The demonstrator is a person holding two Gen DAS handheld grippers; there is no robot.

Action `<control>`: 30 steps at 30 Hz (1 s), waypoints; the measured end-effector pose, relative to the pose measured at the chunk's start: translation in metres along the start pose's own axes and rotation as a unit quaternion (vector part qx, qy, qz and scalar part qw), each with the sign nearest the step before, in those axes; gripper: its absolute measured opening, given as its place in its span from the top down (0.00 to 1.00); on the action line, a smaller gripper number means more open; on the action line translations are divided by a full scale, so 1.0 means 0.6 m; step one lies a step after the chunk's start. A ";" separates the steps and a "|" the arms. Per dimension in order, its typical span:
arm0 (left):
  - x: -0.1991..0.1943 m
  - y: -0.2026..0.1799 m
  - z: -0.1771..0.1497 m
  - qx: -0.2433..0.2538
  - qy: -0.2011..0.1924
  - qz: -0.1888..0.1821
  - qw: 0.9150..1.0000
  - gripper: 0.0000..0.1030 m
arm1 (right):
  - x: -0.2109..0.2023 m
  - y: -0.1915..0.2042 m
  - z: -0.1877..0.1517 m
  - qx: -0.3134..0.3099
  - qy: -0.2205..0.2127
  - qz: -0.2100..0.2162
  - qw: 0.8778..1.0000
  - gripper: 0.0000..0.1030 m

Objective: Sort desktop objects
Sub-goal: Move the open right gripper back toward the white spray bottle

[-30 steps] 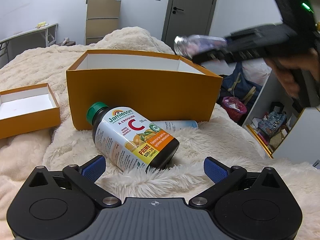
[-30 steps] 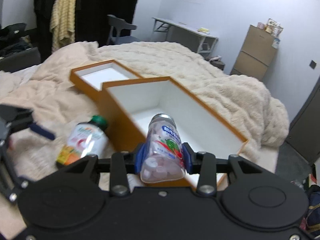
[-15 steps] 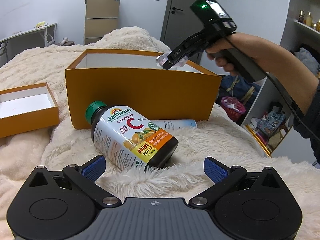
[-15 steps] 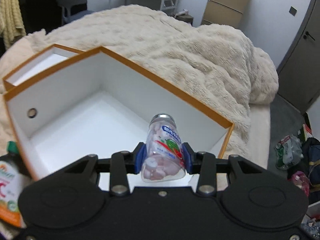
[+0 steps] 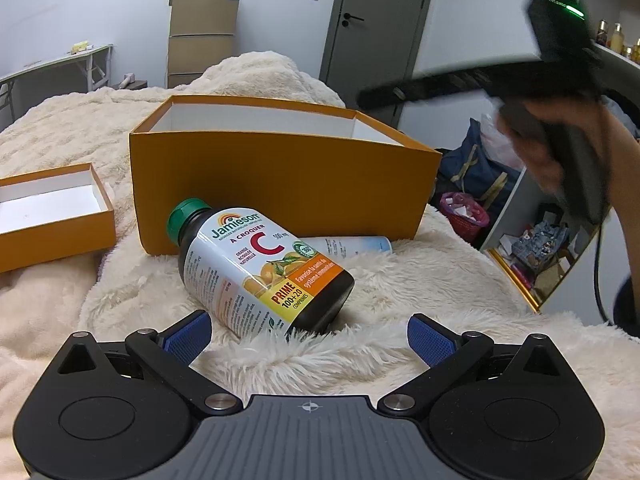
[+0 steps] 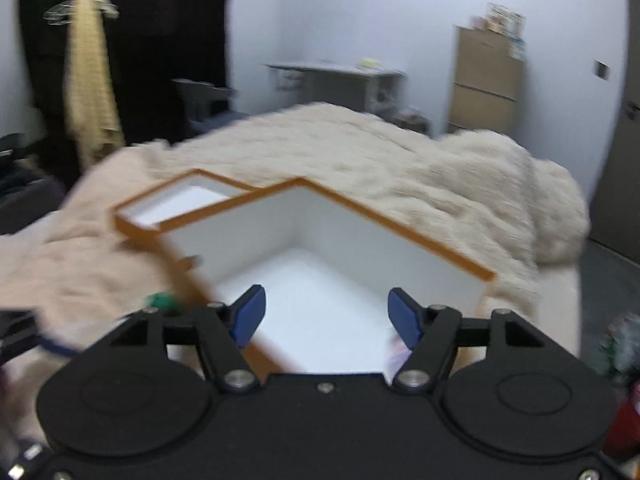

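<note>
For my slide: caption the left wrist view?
Open left gripper faces a vitamin bottle lying before the orange box.

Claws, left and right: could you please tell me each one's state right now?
Left claw: open, holding nothing.
Right claw: open, holding nothing.

Just ahead of the left gripper (image 5: 308, 338), between its blue pads, lies a vitamin bottle (image 5: 260, 270) with a readable label: "Jamieson", "A CROQUER", a big red "C", "500 mg", then "PRIME 100+20" on yellow and "Favorise la santé du système immunitaire" on orange. Behind it a white tube (image 5: 348, 246) carries print too small to read. In the right wrist view nothing is readable.
</note>
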State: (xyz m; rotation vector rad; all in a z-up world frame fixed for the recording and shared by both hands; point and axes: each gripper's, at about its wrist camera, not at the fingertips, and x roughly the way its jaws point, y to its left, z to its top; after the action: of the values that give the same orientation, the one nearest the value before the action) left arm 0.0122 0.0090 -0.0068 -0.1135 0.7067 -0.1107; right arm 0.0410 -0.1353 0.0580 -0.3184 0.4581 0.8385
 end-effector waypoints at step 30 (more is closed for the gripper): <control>-0.001 -0.003 -0.001 0.004 0.004 0.001 1.000 0.00 | 0.093 0.038 -0.178 0.037 0.080 0.003 0.996 0.39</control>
State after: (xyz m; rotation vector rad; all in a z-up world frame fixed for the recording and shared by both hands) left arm 0.0109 0.0071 -0.0067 -0.1058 0.7139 -0.1122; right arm 0.0279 -0.1329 -0.0636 -0.3176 0.6384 0.8030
